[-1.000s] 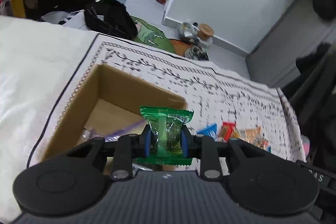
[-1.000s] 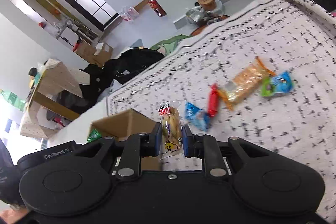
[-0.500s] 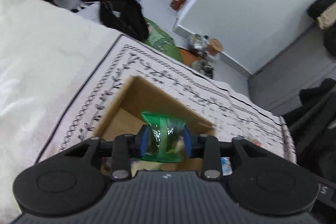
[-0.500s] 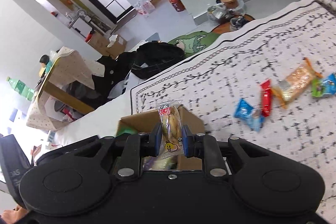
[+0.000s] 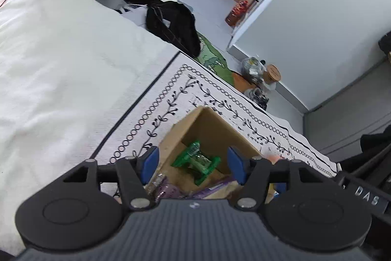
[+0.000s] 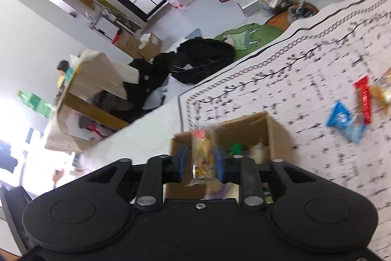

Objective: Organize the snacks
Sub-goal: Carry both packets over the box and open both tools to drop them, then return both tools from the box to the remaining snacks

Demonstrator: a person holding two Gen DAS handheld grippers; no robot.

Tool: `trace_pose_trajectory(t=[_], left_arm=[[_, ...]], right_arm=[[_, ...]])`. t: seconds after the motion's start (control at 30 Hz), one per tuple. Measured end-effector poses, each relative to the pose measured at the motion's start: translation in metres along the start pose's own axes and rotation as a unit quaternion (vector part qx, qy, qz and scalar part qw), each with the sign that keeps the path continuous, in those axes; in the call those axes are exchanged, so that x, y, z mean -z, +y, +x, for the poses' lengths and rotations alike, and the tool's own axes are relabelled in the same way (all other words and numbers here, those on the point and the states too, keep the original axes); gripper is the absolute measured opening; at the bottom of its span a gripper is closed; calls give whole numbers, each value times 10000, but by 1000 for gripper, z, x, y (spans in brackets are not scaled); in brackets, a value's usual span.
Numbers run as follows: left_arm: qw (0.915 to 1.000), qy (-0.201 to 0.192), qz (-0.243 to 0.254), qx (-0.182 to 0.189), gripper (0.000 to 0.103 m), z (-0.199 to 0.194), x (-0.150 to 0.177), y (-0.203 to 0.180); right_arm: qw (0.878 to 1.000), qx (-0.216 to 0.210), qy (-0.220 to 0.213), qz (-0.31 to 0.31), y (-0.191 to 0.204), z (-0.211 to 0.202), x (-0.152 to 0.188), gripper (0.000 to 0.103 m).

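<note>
Two grippers: both are seen poised over one cardboard box (image 5: pixel 207 129) on a patterned cloth (image 5: pixel 176 89)
Left gripper (image 5: pixel 193 164): jaws are spread wide with nothing between the blue pads (image 5: pixel 149 163); it is held above the open box
Green snack packet (image 5: pixel 195 163): it is seen free of the pads, inside the box, tilted, with crimped ends toward upper left and lower right; a purplish wrapper (image 5: pixel 168 187) is seen beside it in the box, partly hidden by the gripper body
Right gripper (image 6: pixel 200 160): jaws are clenched on a clear-wrapped yellow snack (image 6: pixel 201 155); the packet is held upright, its red-printed top above the pads; the wrapper is blurred, so print cannot be read
Box, right wrist view: the yellow snack is held over the box's near-left part; a bit of green and other pale packets are glimpsed inside, not told apart clearly
Loose snacks on the cloth: a blue packet (image 6: pixel 342 119) and a red packet (image 6: pixel 364 99) lie touching or nearly so, well apart from the box; an orange packet (image 6: pixel 383 87) is cut by the frame edge just beyond the red one
Surroundings: a plain white cover (image 5: pixel 61 65) adjoins the patterned cloth; a black bag (image 5: pixel 173 23) and a green mat (image 5: pixel 212 58) are seen on the floor beyond
</note>
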State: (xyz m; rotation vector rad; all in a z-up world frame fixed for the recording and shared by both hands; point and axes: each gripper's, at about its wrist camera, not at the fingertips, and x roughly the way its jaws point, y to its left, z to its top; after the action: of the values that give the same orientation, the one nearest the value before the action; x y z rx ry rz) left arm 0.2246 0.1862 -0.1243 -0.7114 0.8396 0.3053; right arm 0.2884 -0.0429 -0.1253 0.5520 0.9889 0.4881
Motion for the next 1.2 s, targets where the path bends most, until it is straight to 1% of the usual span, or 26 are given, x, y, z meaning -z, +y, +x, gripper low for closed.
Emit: trace_pose_trajectory(t=[0.07, 0.17, 0.3, 0.43, 0.5, 0.77, 0.83, 1.0, 1.07, 1.13, 1.2], left_arm=[[10000, -27, -45, -69, 69, 1, -1, 3], [9999, -32, -69, -139, 70, 2, -2, 3], [9998, -78, -1, -157, 78, 2, -1, -4], [9998, -68, 115, -115, 81, 1, 4, -14], [9998, -75, 169, -91, 84, 0, 7, -19], [9987, -131, 483, -14, 86, -6, 21, -49], [9982, -137, 580, 5, 86, -7, 26, -58], [9964, -126, 825, 135, 86, -14, 39, -82], [9954, -87, 936, 184, 86, -14, 45, -92], [9930, -60, 1169, 165, 86, -15, 52, -106], [9916, 1, 1272, 239, 86, -14, 56, -117]], right_arm=[[10000, -34, 67, 56, -1, 2, 0, 32], [10000, 49, 58, 49, -6, -3, 1, 38], [9997, 230, 16, 28, -16, -14, -1, 45], [9991, 413, -115, -14, -29, -32, -3, 55], [9986, 508, -154, -43, -36, -40, -5, 58], [9953, 875, -401, -30, -71, -77, -12, 72], [9940, 988, -471, -39, -79, -86, -14, 77], [9901, 1254, -625, 30, -104, -110, -19, 86], [9891, 1304, -681, 100, -116, -118, -22, 87], [9879, 1363, -726, 157, -127, -124, -24, 87], [9865, 1435, -757, 218, -138, -129, -27, 87]])
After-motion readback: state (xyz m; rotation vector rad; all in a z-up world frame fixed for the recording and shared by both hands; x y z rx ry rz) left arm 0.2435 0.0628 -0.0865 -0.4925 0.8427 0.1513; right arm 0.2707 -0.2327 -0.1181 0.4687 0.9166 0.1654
